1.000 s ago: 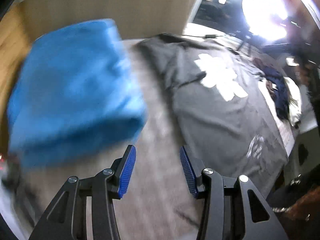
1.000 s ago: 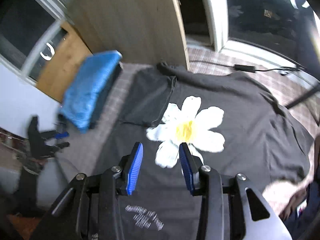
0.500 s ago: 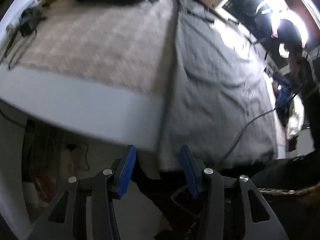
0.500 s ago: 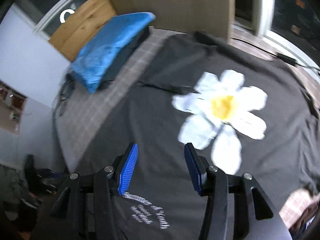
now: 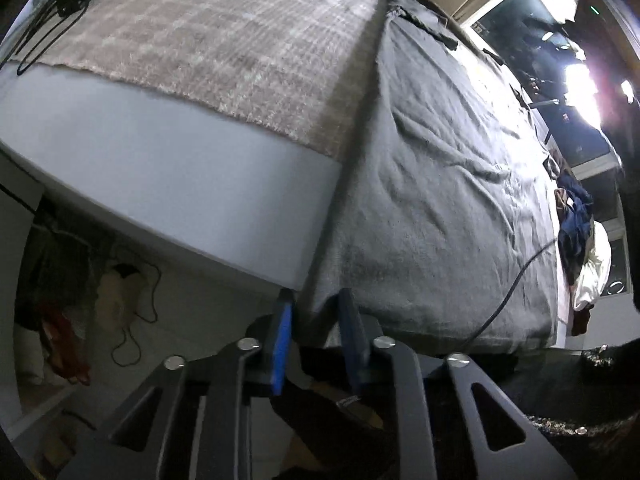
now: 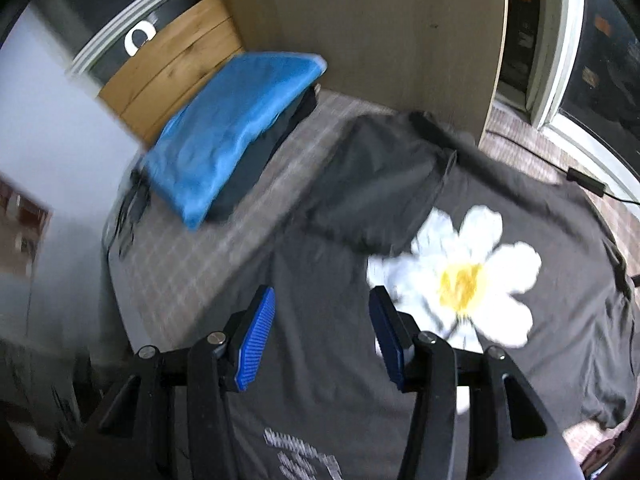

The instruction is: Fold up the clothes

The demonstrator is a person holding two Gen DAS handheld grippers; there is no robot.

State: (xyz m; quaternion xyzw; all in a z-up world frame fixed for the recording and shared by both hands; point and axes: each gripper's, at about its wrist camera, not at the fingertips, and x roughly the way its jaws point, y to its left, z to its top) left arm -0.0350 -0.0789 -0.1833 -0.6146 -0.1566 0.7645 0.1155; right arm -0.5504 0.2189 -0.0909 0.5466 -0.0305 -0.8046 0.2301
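Closing on the hem corner of the dark grey T-shirt (image 5: 440,184), the left gripper (image 5: 316,336) is working at the near edge of the bed (image 5: 180,172); its jaws are coming together with the cloth pinched between the blue pads. The shirt is lying spread flat, its hem hanging over the mattress side. It is looking soft, light and limp, so corners and hems are the places to take hold.

Hovering over the same T-shirt (image 6: 328,380), the right gripper (image 6: 322,340) is standing released, jaws apart, nothing between them. The daisy print (image 6: 464,276) is facing up. A folded blue garment (image 6: 232,136) is sitting well apart near the headboard.
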